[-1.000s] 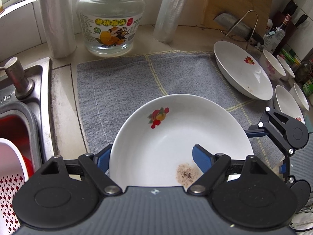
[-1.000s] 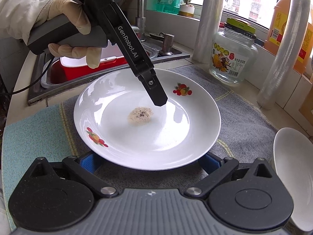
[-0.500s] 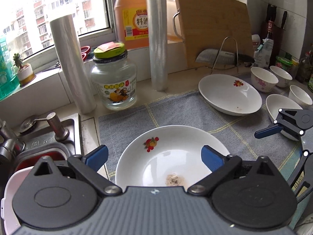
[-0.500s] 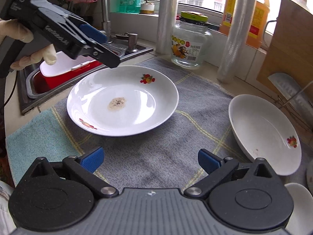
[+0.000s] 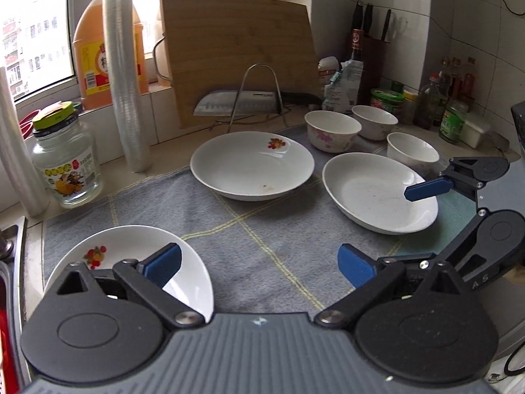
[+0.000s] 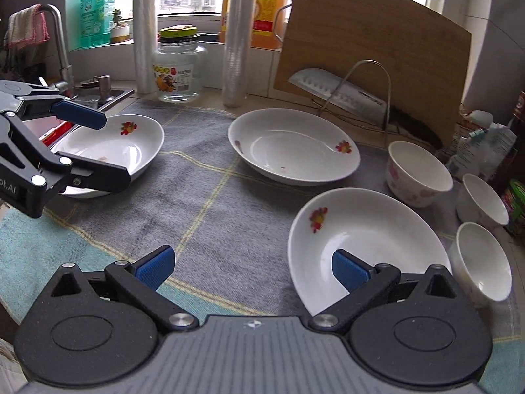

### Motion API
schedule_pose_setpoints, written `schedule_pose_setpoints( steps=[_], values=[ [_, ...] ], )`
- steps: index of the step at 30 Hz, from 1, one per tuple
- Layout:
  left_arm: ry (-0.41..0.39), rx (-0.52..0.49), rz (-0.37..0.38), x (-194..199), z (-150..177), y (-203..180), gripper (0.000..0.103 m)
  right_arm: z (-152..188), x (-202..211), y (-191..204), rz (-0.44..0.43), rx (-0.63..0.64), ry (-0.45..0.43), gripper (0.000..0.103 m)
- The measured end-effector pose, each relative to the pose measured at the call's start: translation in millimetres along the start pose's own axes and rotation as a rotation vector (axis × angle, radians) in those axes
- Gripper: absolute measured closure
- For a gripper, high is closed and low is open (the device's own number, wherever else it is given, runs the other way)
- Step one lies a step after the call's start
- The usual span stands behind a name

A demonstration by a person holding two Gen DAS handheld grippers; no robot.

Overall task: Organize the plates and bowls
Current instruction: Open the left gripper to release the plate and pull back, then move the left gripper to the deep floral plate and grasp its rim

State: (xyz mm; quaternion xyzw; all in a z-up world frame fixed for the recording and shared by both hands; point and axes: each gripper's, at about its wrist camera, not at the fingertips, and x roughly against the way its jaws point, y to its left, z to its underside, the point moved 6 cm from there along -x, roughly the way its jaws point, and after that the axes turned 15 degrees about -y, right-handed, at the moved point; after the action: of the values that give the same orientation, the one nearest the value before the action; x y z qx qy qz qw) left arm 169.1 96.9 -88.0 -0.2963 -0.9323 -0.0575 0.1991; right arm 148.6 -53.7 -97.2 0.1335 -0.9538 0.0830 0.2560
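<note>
Three white plates with a fruit picture lie on the grey cloth (image 6: 210, 203), and none of them touch. The left plate (image 6: 111, 144) sits near the sink (image 6: 108, 93), close to the cloth's left edge. The middle plate (image 6: 292, 147) sits toward the back, in front of the wire rack (image 6: 370, 92) that holds a cleaver (image 6: 331, 90) and the wooden cutting board (image 6: 370, 42). The right plate (image 6: 364, 239) is nearest to the front on the right. Three small white bowls (image 6: 418, 172) stand in a bunch just right of the plates, one with pink flowers on it. Between the three plates is a wide bare patch of cloth with yellow lines, and a strip of green towel (image 6: 29, 243) lies along the front. At the back stand two clear rolls (image 6: 234, 36), one glass jar (image 6: 178, 65) and an orange jug (image 6: 262, 3). The left gripper (image 5: 259, 264) has just been opening. Its blue fingers are spread wide with nothing between them, and it hangs over the bare cloth beside the left plate. The right gripper (image 6: 252, 264) is spread wide too and holds nothing. Its right finger is above the near rim of the right plate.
</note>
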Motion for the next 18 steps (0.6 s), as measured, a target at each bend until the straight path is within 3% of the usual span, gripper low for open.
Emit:
schedule_pose_setpoints(
  steps=[4,9,18],
  values=[
    [0.030,-0.001,0.035,-7.8,5.5,-26.8,0.002,13.6,17.2,-25.7,0.064,-0.033,0.013,0.000],
    [0.074,-0.002,0.040,-17.4,14.0,-54.8,0.002,24.4,28.0,-52.8,0.069,-0.050,0.003,0.000],
    [0.137,0.046,-0.025,-47.5,9.9,-106.4,0.002,39.8,34.4,-109.4,-0.021,-0.011,-0.013,0.000]
  ],
)
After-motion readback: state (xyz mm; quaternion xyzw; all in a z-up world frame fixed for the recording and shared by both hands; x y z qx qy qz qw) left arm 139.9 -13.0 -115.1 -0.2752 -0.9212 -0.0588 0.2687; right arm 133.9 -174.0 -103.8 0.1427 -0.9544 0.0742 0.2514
